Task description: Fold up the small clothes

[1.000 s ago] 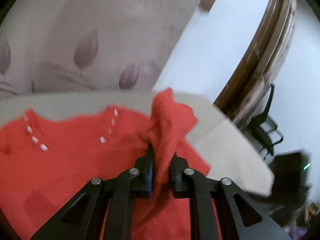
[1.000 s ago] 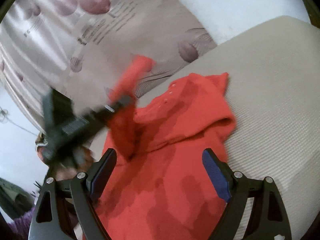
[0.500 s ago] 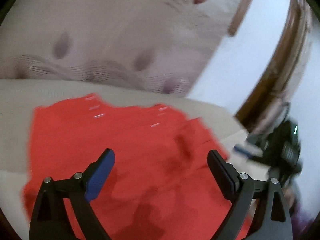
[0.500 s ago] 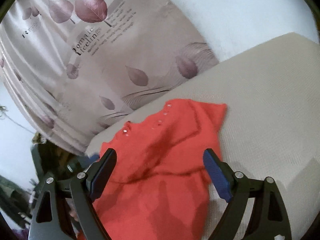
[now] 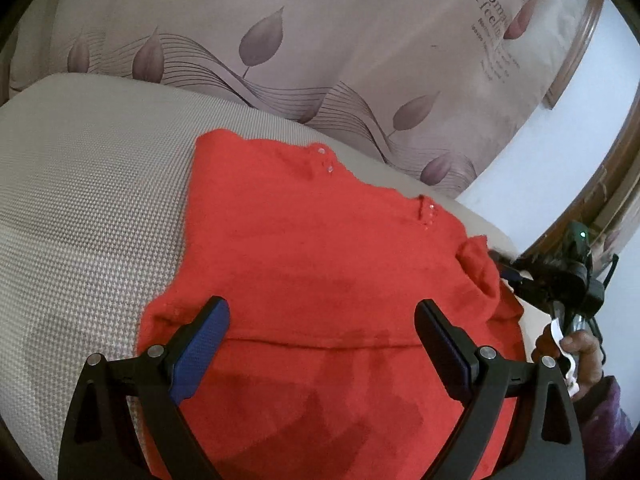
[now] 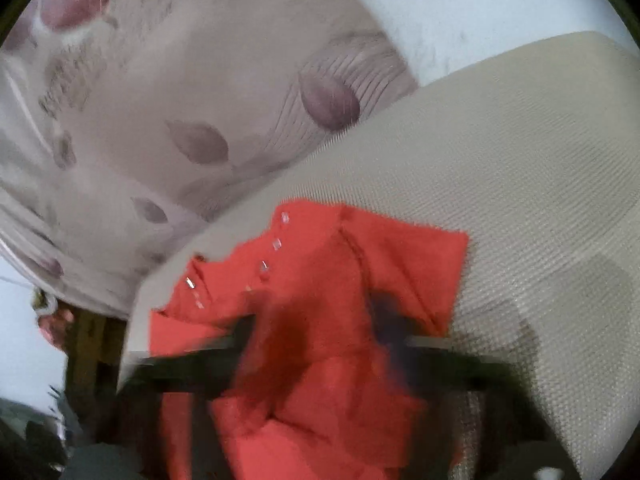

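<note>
On surface, centre: red garment (image 5: 320,264) flat, one sleeve folded in at 3 o'clock.
Left hand-held gripper (image 5: 324,344): released, above hem.
Right hand-held gripper (image 6: 320,344): blurred, state unreadable.
Remaining: most folds.

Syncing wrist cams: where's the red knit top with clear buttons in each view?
Left wrist: red knit top fills the centre and bottom, between the open fingers of the left gripper.
Right wrist: the top is lower centre, blurred.
Shared landmark: the leaf-print curtain behind the beige woven cushion.
</note>
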Demonstrator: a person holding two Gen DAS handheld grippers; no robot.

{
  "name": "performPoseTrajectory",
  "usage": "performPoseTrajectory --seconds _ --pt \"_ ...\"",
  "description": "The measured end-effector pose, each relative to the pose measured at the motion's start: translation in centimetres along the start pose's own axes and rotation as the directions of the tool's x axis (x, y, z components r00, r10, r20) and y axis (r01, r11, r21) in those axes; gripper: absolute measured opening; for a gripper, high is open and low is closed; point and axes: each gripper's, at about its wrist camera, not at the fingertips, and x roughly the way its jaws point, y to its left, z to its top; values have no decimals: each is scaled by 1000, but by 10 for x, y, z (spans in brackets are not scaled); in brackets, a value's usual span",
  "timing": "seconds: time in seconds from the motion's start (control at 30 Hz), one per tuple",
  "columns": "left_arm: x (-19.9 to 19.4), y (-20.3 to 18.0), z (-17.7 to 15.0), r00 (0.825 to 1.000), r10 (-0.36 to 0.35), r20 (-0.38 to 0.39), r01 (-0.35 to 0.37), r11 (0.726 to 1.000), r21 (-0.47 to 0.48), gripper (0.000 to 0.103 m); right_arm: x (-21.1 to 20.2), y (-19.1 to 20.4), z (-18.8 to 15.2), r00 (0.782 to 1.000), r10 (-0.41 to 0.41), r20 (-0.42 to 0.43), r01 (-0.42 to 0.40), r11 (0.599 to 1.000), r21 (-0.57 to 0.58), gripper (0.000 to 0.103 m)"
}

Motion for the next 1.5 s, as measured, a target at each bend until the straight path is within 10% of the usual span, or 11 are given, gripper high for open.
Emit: performPoseTrajectory --seconds 0.27,0.67,0.87,1.3,1.5 --pt "-6 7 -1 1000 -18 23 19 999 -39 93 -55 -5 -7 989 44 142 -43 999 -10 7" --pt "-2 2 -1 1000 26 16 -26 1000 -17 93 -43 -52 -24 998 -36 59 31 995 93 9" --pt "-2 5 -2 999 46 23 -45 999 -25 93 -80 -18 -25 973 -34 228 41 999 -26 10" --pt "-6 11 -3 993 114 40 -111 992 -64 93 -6 7 -25 984 -170 57 178 968 -175 8" --pt "-51 19 -19 1000 2 -4 -2 997 -79 93 -86 22 -71 991 45 124 -27 989 -147 29"
